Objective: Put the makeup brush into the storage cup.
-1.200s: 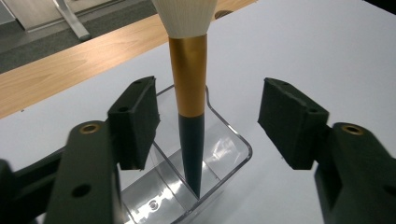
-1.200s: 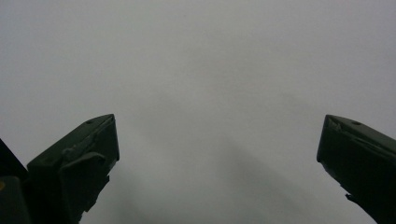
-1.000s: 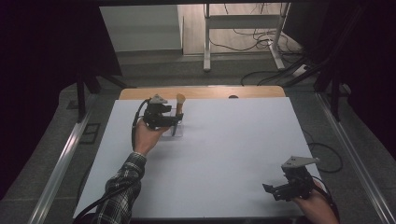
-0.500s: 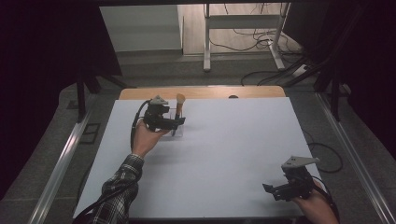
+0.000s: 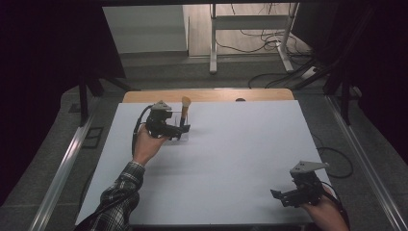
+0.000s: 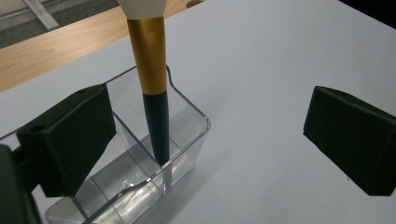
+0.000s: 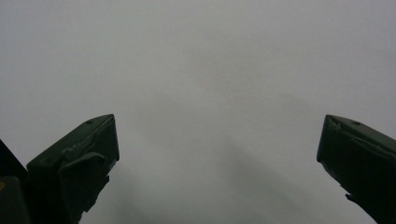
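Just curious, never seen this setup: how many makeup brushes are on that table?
1. The makeup brush stands bristles-up in the clear plastic organizer near the table's far-left edge, between the left gripper's open jaws. None hidden, as far as I can tell.

Left gripper (image 5: 182,129): black body, grey three-cornered plate on top, black cable looping off; blocky matte black jaw pads. Plaid sleeve (image 5: 120,192). Right gripper (image 5: 278,196): black, same grey plate.

It looks like a lab or test room. A white table (image 5: 231,159) stands amid dark curtains (image 5: 43,72). Loose cables (image 5: 269,36) trail across the floor.
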Demonstrator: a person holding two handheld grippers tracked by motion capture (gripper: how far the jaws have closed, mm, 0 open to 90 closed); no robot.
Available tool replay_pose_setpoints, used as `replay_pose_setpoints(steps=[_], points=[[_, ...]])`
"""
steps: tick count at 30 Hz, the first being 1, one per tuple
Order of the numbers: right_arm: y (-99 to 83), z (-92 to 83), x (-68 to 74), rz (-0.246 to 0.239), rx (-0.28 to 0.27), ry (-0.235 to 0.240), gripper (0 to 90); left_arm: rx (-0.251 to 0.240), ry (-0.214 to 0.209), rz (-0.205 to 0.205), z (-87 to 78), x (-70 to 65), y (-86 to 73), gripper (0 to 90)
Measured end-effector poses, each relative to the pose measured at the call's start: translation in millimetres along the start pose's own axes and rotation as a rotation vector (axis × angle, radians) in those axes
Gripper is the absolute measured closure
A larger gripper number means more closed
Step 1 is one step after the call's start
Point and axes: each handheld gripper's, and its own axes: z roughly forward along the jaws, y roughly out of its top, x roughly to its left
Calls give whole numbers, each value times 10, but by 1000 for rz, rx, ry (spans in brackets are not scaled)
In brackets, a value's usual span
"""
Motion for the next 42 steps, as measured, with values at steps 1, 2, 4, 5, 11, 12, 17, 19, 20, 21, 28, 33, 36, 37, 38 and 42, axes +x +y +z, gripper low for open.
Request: replay_pose_setpoints(steps=[1,2,4,5,11,12,17,19,20,21,28,33,36,37,38,42], points=[[0,-1,0,0,-1,-1,0,3,1,3,-5,-7,-6,24],[1,1,-2,2,-1,0,0,5,2,5,-8,-12,-9,23],[2,2,-4,4,-1,0,0,12,8,8,-13,-26,-19,22],[2,1,-5,1,-3,-1,0,15,10,10,-16,-31,-21,22],[3,-5,-3,5,-7,-3,0,11,0,6,-46,-64,-30,17],[3,-5,-2,5,-7,-4,0,9,0,11,-51,-72,-31,16],[7,-5,5,-6,-8,-14,0,4,0,25,-78,-114,-40,11],[8,-7,5,-6,-11,-22,0,5,-1,31,-84,-133,-47,10],[7,-7,7,-4,-16,-23,0,6,-2,38,-84,-141,-51,10],[7,-8,7,-2,-17,-23,0,8,-2,42,-84,-151,-56,9],[8,-7,9,-1,-31,-28,0,19,3,64,-92,-209,-92,5],[6,-8,3,5,-37,-27,0,20,16,77,-115,-231,-129,1],[5,-10,3,13,-41,-28,0,17,16,78,-139,-235,-147,0],[5,-9,1,11,-43,-30,0,15,15,76,-147,-238,-153,0],[5,-8,2,12,-44,-31,0,14,14,75,-157,-240,-158,0],[6,-5,9,14,-46,-34,0,10,9,71,-193,-245,-186,0]])
